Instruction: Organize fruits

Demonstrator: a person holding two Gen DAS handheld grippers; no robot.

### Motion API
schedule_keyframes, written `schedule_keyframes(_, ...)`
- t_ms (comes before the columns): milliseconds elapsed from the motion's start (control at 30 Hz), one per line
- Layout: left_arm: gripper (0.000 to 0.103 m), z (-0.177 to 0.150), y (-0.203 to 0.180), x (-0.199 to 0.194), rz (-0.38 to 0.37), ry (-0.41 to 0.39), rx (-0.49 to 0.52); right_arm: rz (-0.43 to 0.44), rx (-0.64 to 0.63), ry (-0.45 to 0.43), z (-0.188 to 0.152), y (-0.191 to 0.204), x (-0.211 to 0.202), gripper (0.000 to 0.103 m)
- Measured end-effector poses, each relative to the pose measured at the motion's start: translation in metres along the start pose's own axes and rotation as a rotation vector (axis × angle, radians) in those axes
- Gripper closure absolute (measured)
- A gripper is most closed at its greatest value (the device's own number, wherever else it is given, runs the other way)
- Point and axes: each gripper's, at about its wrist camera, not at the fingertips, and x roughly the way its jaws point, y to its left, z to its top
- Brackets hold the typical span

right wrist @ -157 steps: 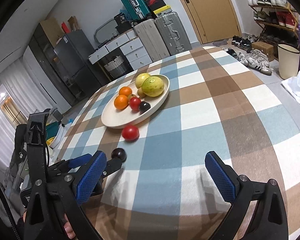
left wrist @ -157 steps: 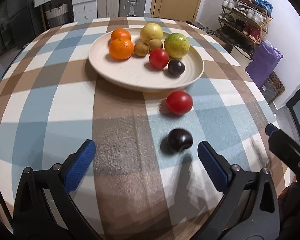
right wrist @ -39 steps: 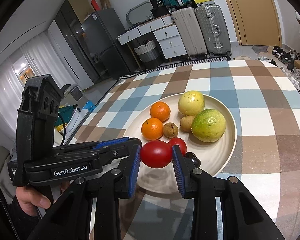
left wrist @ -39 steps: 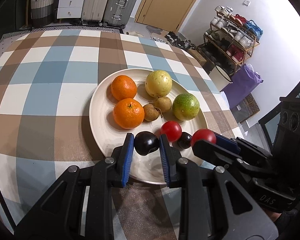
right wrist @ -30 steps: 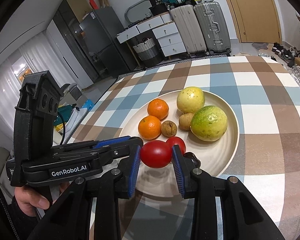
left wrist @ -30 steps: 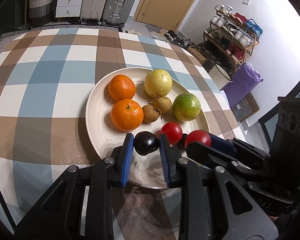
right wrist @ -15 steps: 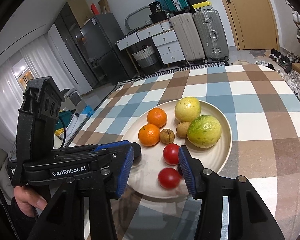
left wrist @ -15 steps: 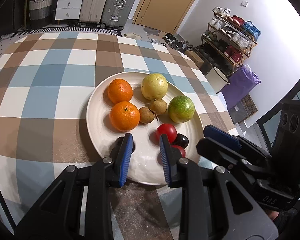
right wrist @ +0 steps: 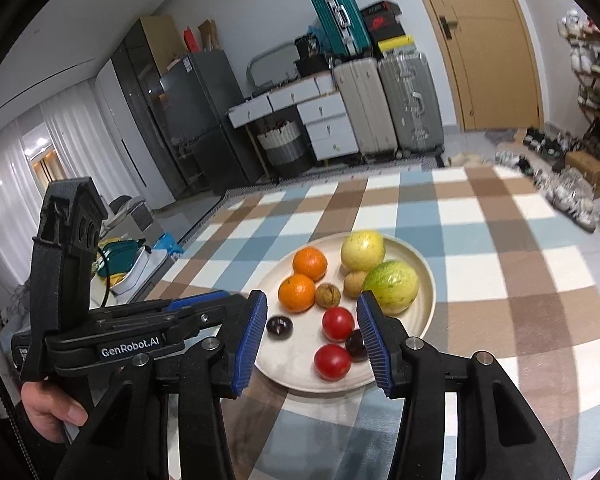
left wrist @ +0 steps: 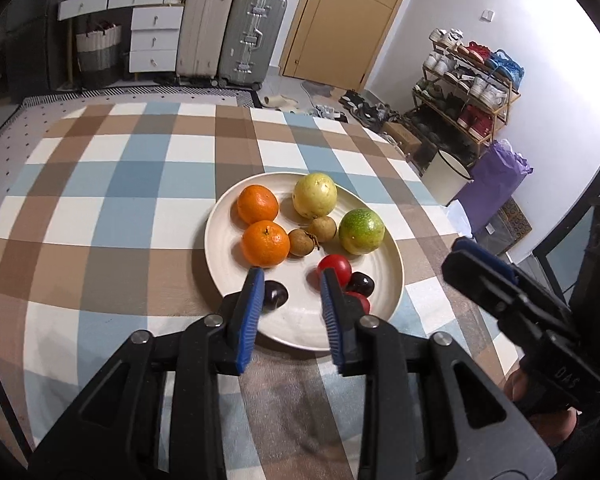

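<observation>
As claws (right wrist: pixel 312 336) gape, fruit within plate rim (right wrist: pixel 431 280)

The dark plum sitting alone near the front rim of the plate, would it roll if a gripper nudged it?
Probably: the dark plum looks round and glossy, with no fruit touching it. The plate rim curves up, so it would likely stay in. Its smooth skin may slip between fingers.

Checked blue, brown and white tabletop (left wrist: pixel 112 184), with two hard-shell silver suitcases (left wrist: pixel 232 36) against the back wall. There's a white drawer unit (left wrist: pixel 152 36) beside them, and a metal shoe rack (left wrist: pixel 468 92) stands off to the right.
</observation>
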Motion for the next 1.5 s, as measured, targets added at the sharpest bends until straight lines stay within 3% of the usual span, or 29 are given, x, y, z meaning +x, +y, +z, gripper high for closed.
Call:
schedule_keyframes(133, 0.052, -0.004, -0.009, -0.022, 0.021, -0.060, 0.020, -0.014, -0.008, -0.051, 0.001, 0.004, -0.016, 0.043)
schedule_keyframes(300, 0.033, -0.012, -0.022, -0.053, 0.040, -0.145, 0.050, -0.057, -0.035, -0.143, 0.000, 0.011, -0.041, 0.018)
schedule_keyframes(400, 0.022, -0.019, -0.027, -0.071, 0.066, -0.197, 0.055, -0.063, -0.045, -0.188, -0.003, 0.014, -0.055, 0.010)
schedule_keyframes(533, 0.018, -0.030, -0.030, -0.091, 0.113, -0.244, 0.047, -0.070, -0.053, -0.238, -0.009, 0.017, -0.073, 0.003)
schedule_keyframes(667, 0.001, -0.041, -0.029, -0.106, 0.149, -0.295, 0.040, -0.079, -0.060, -0.261, -0.017, 0.018, -0.084, 0.001)
schedule_keyframes(1167, 0.001, -0.101, -0.047, -0.145, 0.284, -0.482, 0.119, -0.162, -0.113, -0.308, -0.053, 0.026, -0.109, 0.001)
schedule_keyframes(1500, 0.001, -0.120, -0.043, -0.153, 0.333, -0.501, 0.133, -0.201, -0.143, -0.362, -0.075, 0.031, -0.120, 0.001)
